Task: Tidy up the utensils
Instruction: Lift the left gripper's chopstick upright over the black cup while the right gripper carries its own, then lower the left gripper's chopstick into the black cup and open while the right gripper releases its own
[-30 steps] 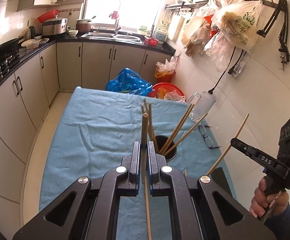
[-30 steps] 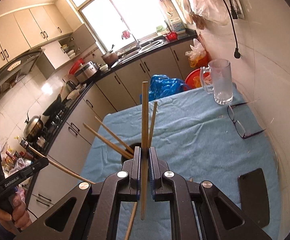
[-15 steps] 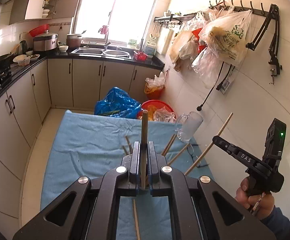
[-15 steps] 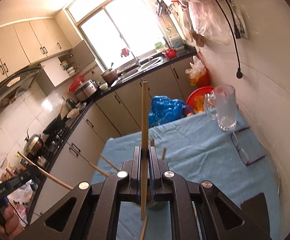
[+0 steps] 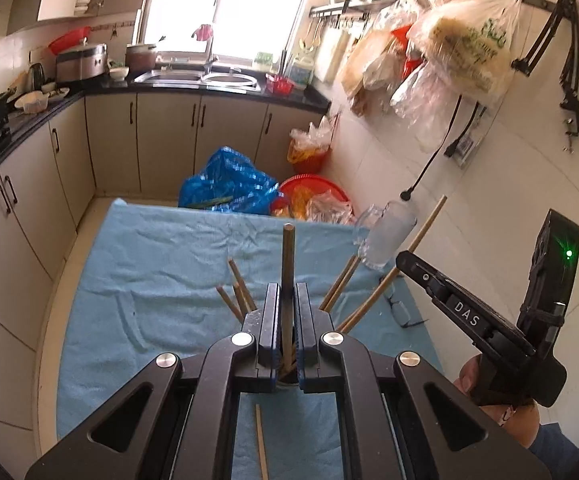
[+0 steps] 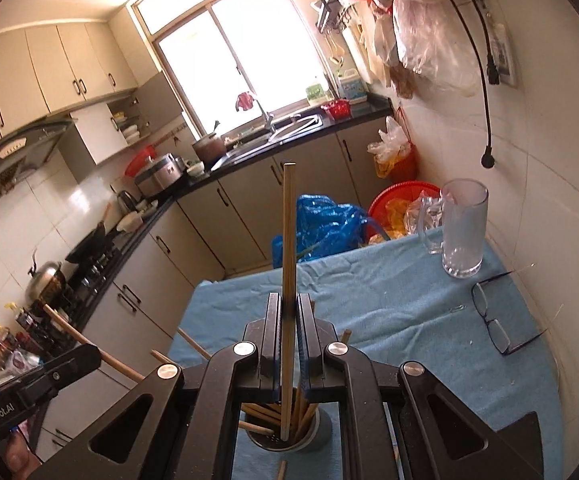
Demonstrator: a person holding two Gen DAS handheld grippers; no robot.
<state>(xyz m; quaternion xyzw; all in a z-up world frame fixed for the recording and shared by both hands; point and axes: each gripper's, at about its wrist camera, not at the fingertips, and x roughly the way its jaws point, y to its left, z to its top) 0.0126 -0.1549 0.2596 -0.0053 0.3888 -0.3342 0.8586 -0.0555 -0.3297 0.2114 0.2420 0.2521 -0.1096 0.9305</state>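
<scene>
Nearest the right wrist camera, at 6 o'clock, the right gripper (image 6: pixel 288 332) is clamped on a chopstick (image 6: pixel 288 240) that stands upright, its lower tip reaching down into the metal holder (image 6: pixel 289 438) directly beneath the jaws; that holder stands on the blue cloth (image 6: pixel 389 312) and already carries a bundle of chopsticks (image 6: pixel 263 410) leaning against its rim, and one loose chopstick (image 6: pixel 281 470) lies on the cloth just below it at 6 o'clock. On the left wrist camera the left gripper (image 5: pixel 288 320) is likewise squeezed together on its own chopstick (image 5: pixel 288 264), held nearly vertical, with the bundle's tips fanning out from behind the jaws at 11 and 1 o'clock and another stray chopstick (image 5: pixel 261 444) lying on the cloth at 6 o'clock. At 4 o'clock in that view the right gripper (image 5: pixel 403 260) shows from the side with its chopstick (image 5: pixel 429 224) slanting up, a hand (image 5: pixel 501 416) wrapped round the grip. Farther out on the cloth at 3 o'clock in the right view lie black-framed glasses (image 6: pixel 493 320), and beyond them at 2 o'clock stands a clear glass mug (image 6: pixel 463 236) close to the wall. Past the table's far edge sit a blue plastic bag (image 6: pixel 325 228) and a red basin (image 6: pixel 405 200) on the floor, then the grey cabinets (image 6: pixel 249 200) and the sink (image 6: pixel 285 130) under the bright window (image 6: pixel 241 48) at 12 o'clock
</scene>
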